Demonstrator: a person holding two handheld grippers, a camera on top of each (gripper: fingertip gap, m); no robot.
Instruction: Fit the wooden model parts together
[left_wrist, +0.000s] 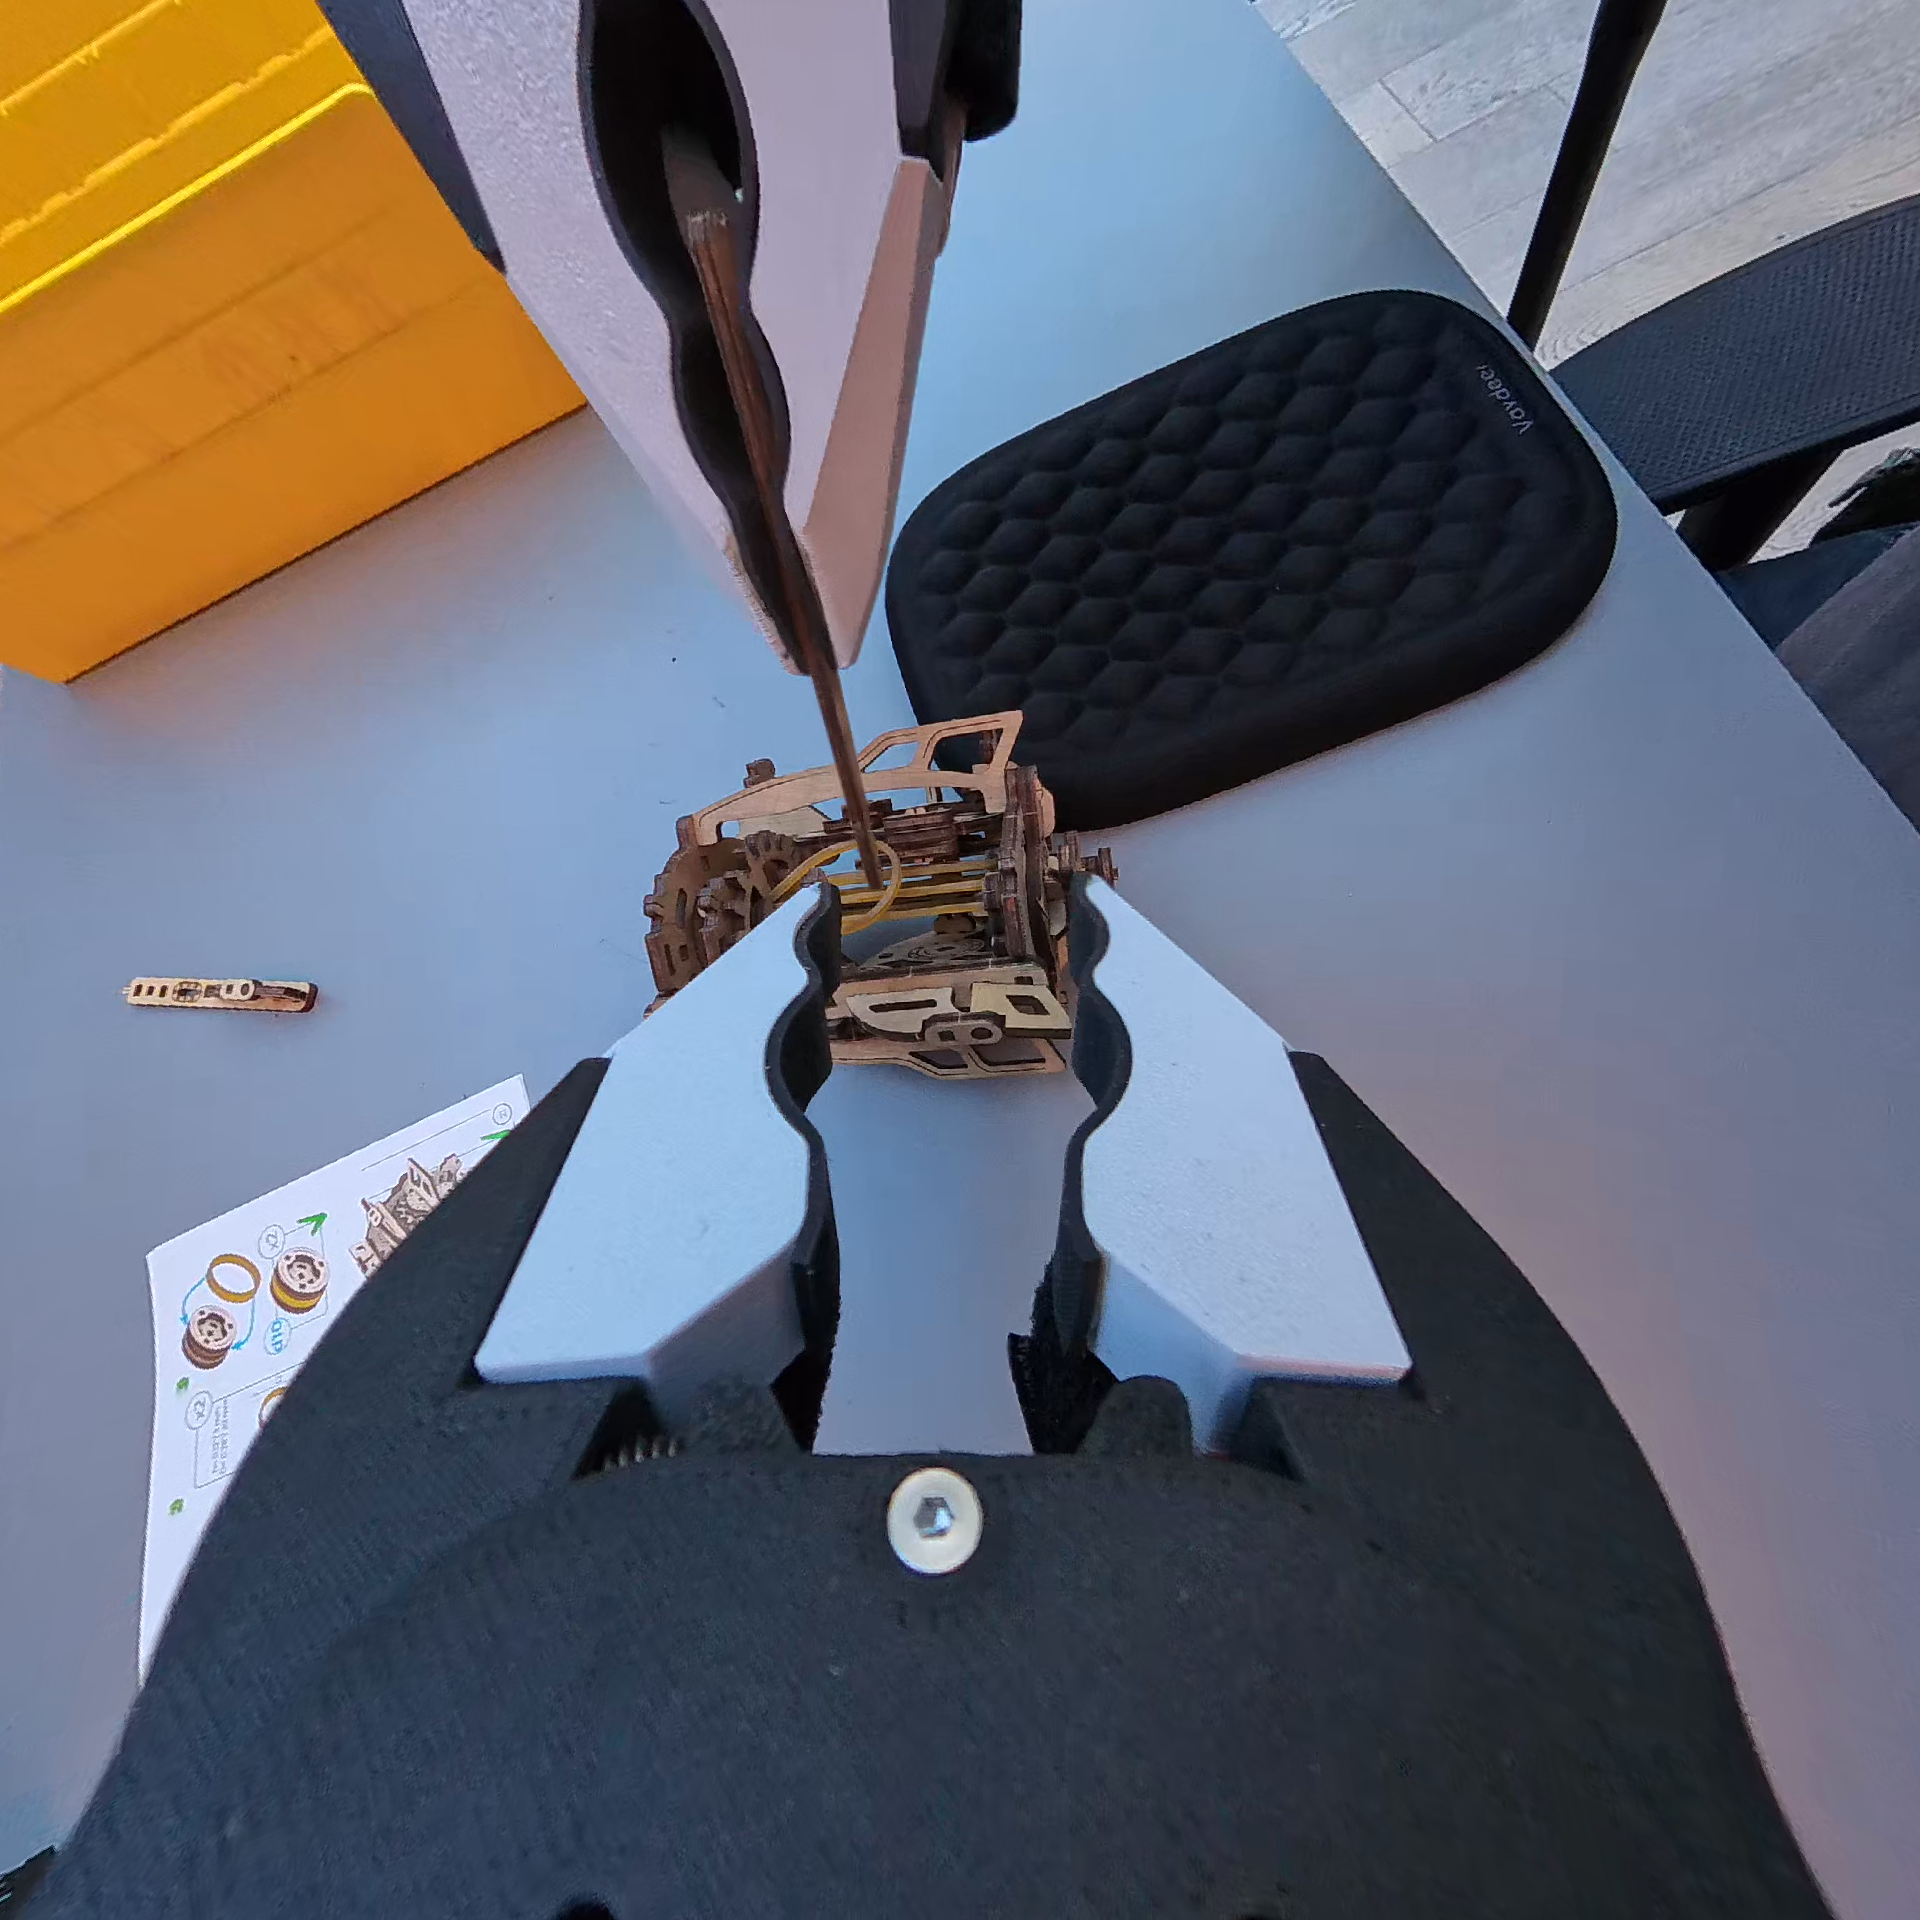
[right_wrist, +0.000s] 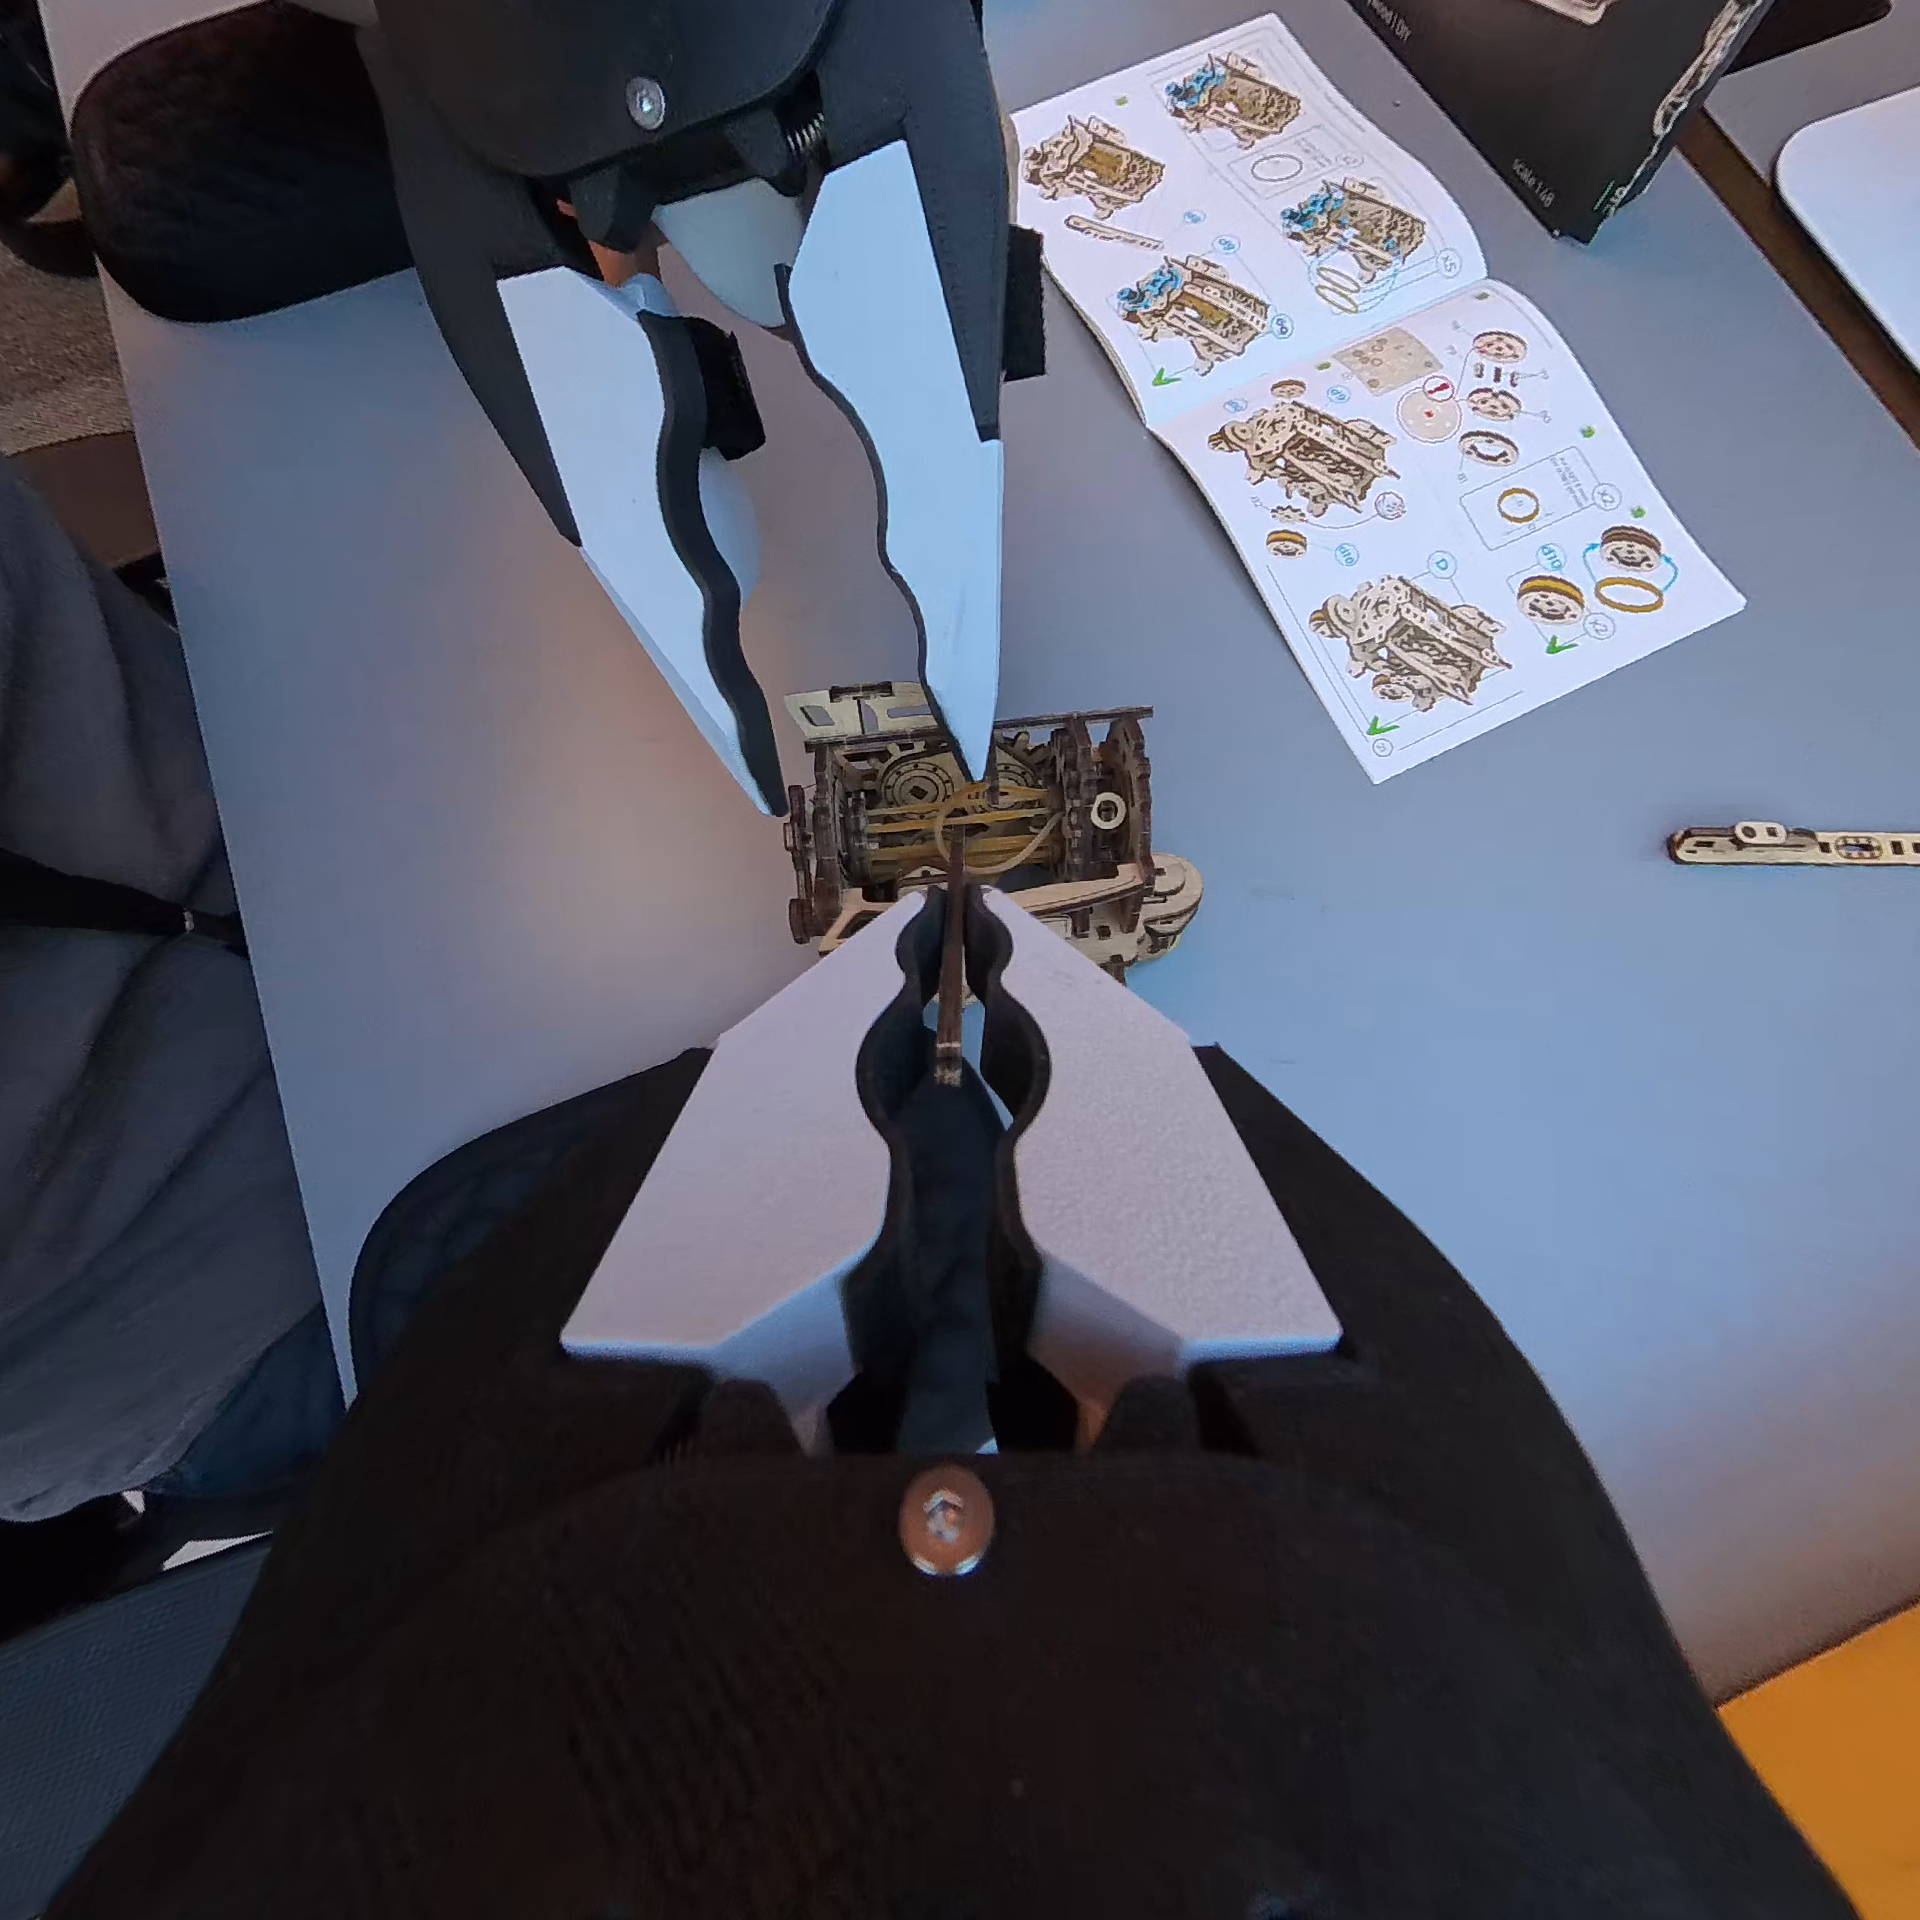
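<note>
Gripping a thin wooden stick (right_wrist: 949, 997) between closed fingers, the right gripper (right_wrist: 948, 904) pokes the stick's tip into the yellow rubber bands (right_wrist: 971, 831) strung through the middle of a wooden model (right_wrist: 977, 821) on the grey table (right_wrist: 1455, 1143). In the left wrist view, the left gripper (left_wrist: 954, 902) is spread wide, its fingers (left_wrist: 727, 1039) set on either side of the model's near end; whether the fingertips press the wood cannot be told. The right gripper (left_wrist: 821, 644) comes down from the far side, the stick (left_wrist: 847, 769) reaching the bands (left_wrist: 883, 894) inside the model (left_wrist: 914, 935). A loose wooden strip (left_wrist: 220, 994) lies well to the left, with an open instruction booklet (left_wrist: 281, 1278) nearer on that side. A black quilted pad (left_wrist: 1247, 540) lies just beyond the model to the right, and a yellow box (left_wrist: 208, 364) stands at far left.
</note>
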